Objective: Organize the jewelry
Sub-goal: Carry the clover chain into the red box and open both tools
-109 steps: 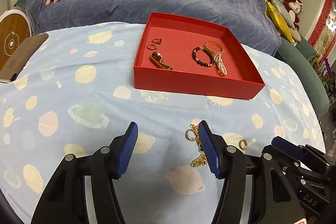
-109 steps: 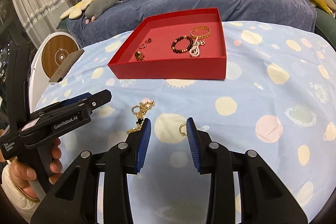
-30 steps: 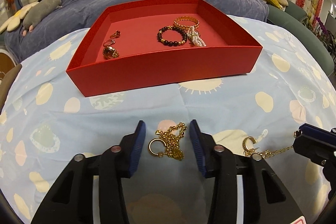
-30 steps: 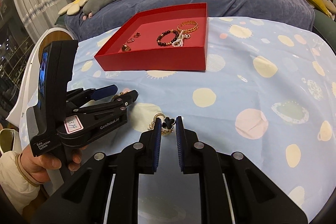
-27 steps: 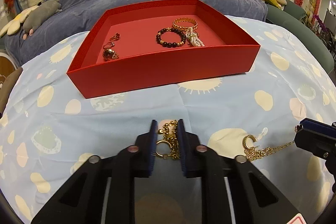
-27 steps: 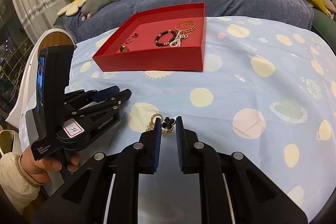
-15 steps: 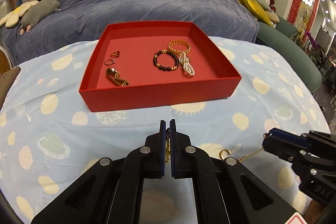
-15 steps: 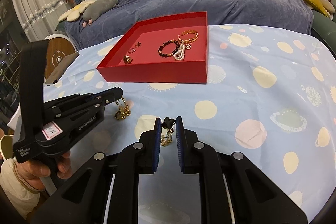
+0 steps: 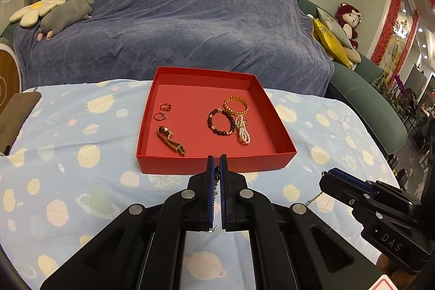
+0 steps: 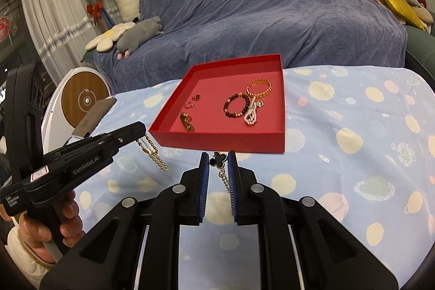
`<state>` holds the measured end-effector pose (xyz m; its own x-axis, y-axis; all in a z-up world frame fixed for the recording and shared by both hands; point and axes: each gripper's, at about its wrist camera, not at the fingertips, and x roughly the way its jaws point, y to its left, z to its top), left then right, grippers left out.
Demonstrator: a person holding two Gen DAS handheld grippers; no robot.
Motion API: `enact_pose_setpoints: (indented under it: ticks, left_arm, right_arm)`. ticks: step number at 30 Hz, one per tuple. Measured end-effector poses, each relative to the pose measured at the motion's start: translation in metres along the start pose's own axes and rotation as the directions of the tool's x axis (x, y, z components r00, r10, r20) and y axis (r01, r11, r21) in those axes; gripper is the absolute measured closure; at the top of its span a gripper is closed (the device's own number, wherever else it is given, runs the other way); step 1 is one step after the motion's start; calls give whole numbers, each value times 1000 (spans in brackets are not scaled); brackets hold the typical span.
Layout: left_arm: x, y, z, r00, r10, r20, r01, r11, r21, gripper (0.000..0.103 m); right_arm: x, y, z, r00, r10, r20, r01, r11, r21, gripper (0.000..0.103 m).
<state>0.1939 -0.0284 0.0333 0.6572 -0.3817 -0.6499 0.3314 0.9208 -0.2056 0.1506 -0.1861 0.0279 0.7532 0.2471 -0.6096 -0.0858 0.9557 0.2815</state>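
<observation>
A red tray [image 9: 274,162] [image 10: 217,142] sits on the table and holds a dark bead bracelet [image 9: 220,122], a gold bangle [image 9: 236,105], a pearl piece [image 9: 243,133], two rings [image 9: 163,111] and a gold clip [image 9: 171,141]. My left gripper [image 9: 216,159] is shut on a gold chain necklace [image 10: 152,152], which hangs from it above the cloth just before the tray. My right gripper [image 10: 218,156] is shut on a black clover pendant chain [image 10: 218,160], lifted near the tray's front wall.
The table wears a light blue planet-print cloth [image 9: 81,154]. A brown pouch [image 9: 13,113] lies at its left edge. A blue-covered sofa [image 9: 176,18] with plush toys stands behind. A round white device [image 10: 81,97] stands left of the table.
Both grippers closed on their chains and lifted them off the cloth. Both have risen and moved toward the tray's front.
</observation>
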Motion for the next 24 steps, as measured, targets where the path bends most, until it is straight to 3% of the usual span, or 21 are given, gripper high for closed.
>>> enact_pose_setpoints:
  ticks: [6, 12, 19, 24]
  left_arm:
    - [-6, -8, 27, 1000, -8, 14, 9, 1000, -9, 102]
    - [5, -7, 68, 999, 30, 29, -31, 999, 8, 101]
    - [43, 1, 111, 997, 69, 34, -70, 997, 12, 101]
    - [79, 15, 120, 997, 77, -19, -77, 997, -19, 101]
  right_arm:
    - [-7, 9, 35, 997, 18, 71, -18, 1000, 9, 90]
    - [5, 12, 77, 996, 22, 89, -23, 1000, 8, 90]
    - [49, 5, 117, 998, -3, 66, 3, 1000, 2, 90]
    - [85, -1, 130, 999, -7, 40, 7, 1000, 9, 90]
